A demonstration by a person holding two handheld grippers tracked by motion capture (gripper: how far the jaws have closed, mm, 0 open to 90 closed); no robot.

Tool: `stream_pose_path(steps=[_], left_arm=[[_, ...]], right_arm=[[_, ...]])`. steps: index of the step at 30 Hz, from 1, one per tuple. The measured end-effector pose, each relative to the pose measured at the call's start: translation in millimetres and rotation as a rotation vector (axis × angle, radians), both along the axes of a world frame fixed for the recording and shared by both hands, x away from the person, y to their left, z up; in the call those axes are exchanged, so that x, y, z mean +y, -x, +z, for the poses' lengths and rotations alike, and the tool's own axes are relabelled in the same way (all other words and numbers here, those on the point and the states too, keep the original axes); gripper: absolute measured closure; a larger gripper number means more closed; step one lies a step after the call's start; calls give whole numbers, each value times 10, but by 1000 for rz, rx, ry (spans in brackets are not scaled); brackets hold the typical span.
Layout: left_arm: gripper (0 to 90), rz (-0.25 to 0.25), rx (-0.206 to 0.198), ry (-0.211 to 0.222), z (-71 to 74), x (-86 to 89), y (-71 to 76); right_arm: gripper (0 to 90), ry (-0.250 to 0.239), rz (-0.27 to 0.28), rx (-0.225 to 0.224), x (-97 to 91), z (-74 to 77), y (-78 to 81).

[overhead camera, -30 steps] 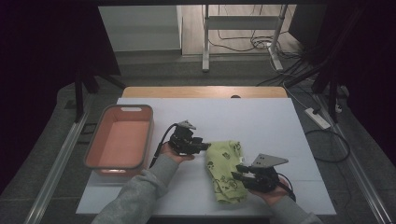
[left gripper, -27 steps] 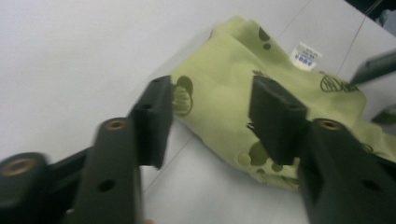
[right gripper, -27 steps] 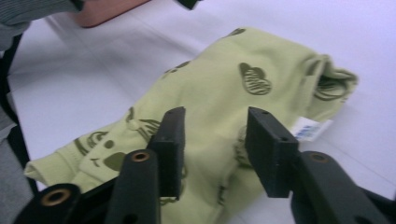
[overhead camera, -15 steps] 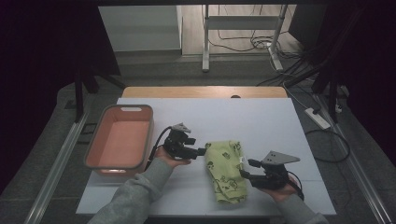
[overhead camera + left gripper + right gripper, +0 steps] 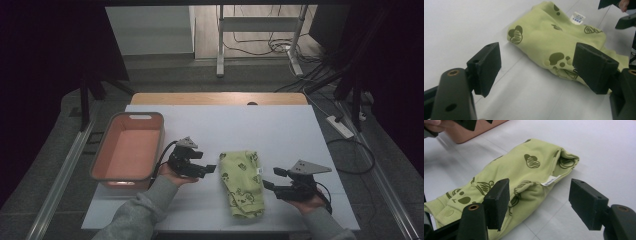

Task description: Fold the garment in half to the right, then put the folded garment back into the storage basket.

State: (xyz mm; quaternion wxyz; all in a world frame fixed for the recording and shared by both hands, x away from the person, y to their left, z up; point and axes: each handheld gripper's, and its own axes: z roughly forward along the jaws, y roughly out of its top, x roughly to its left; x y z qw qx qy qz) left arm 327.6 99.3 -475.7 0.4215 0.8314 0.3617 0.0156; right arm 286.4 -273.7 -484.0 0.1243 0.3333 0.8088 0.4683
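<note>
At the lower centre of the high view, a folded green garment (image 5: 243, 183) lies flat on the white table (image 5: 280, 125), flanked by 2 hand-held grippers that touch nothing. To its left in that frame, the left gripper (image 5: 209, 169) rests in a person's upturned hand with its jaws pointing at the cloth's near edge; in the left gripper view those jaws stand wide apart and empty, the garment (image 5: 559, 47) lying just beyond them toward the upper right of the frame. To the garment's right, the right gripper (image 5: 268, 179) is likewise spread and holding nothing, and the right gripper view looks between its jaws at the fold, where a small white label (image 5: 550, 180) pokes out near the middle of the frame. Printed hearts and animal shapes cover the fabric (a child's item, by the look of it). An empty pink tray (image 5: 107, 153) sits at the left of the high view, well apart from the cloth and close behind the left hand, which suggests it is the place the folded piece is meant to go. With each tool aimed inward at 1 long side of the bundle, the stance reads as a pause before a 2-sided pinch that would lift it without undoing the fold.
</note>
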Motion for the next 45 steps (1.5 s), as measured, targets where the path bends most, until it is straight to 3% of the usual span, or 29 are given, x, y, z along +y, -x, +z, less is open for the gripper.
stream_pose_path(steps=[8,34,45], left_arm=[[222,20,-17,10,30,110,69],[221,31,-15,20,22,158,77],[218,-3,4,-4,10,-51,-3]], right_arm=[[331,-31,-22,-16,-107,37,-18],[339,-14,-18,-39,-113,35,-16],[339,-3,-18,-45,-107,31,-10]])
